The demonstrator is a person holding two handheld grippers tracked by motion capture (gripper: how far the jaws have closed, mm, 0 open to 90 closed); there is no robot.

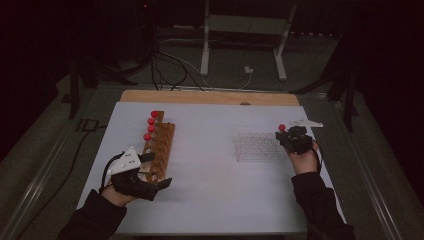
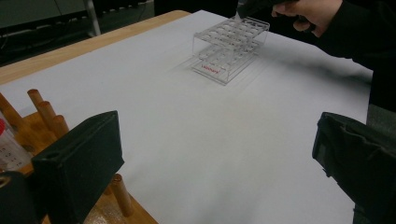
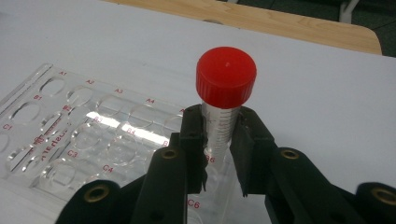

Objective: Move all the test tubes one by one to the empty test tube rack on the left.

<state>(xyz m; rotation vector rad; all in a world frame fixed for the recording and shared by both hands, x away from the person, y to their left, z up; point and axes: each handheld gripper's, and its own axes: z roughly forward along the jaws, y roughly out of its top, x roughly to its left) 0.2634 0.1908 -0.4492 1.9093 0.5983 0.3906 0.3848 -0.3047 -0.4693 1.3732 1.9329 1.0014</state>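
High view: right gripper (image 1: 291,138) beside clear rack (image 1: 260,146), red-capped tube (image 1: 282,128) upright.
Left gripper view: left gripper (image 2: 210,163) jaws apart, empty.
Right gripper view: fingers (image 3: 194,140) clamp tube, rack holes left and below.

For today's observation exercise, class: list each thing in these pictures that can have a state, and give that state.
Red-capped tube: upright, capped, held.
Right claw: shut on the tube.
Left claw: open, holding nothing.
Clear tube rack: the holes in view are unfilled.
Wooden peg rack: four red-capped tubes standing along its far left side.
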